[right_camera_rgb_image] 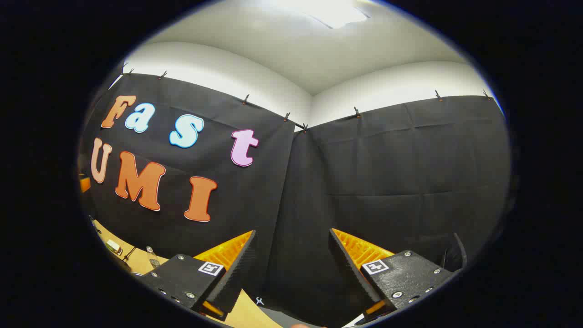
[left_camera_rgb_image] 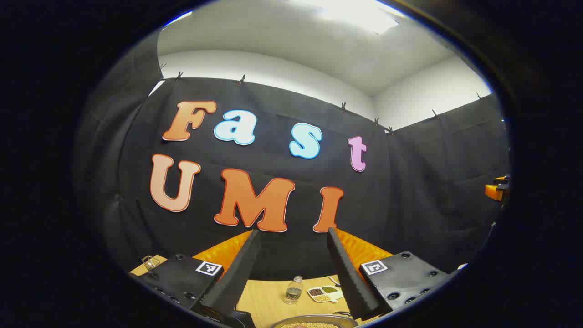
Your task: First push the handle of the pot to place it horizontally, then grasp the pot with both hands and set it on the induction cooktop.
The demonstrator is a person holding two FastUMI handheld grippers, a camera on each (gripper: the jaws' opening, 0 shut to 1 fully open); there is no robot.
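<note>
Nearest the lens in the left gripper view, the left tool stood released, its two fingers spread with nothing between them, raised and aimed at the booth wall. Just below it, at the bottom edge of that view, the rim of the pot showed as a grey metal arc, apparently on the near part of the bench; pale grainy contents lay inside it, too little exposed to identify. Neither the handle nor the induction cooktop could be made out.

Judged from its metal rim and filling, the pot would probably handle as stiff, smooth and fairly heavy, liable to spill if tipped. Level holds on opposite sides would suit it, after the handle had been pushed horizontal.

Farther back on the bench stood a small clear bottle, upright; its contents could not be told. Just beside it lay a divided dish holding dark, green and pale grains in separate compartments.

In the right gripper view, the right tool was likewise released and empty, facing the wall's corner.
</note>
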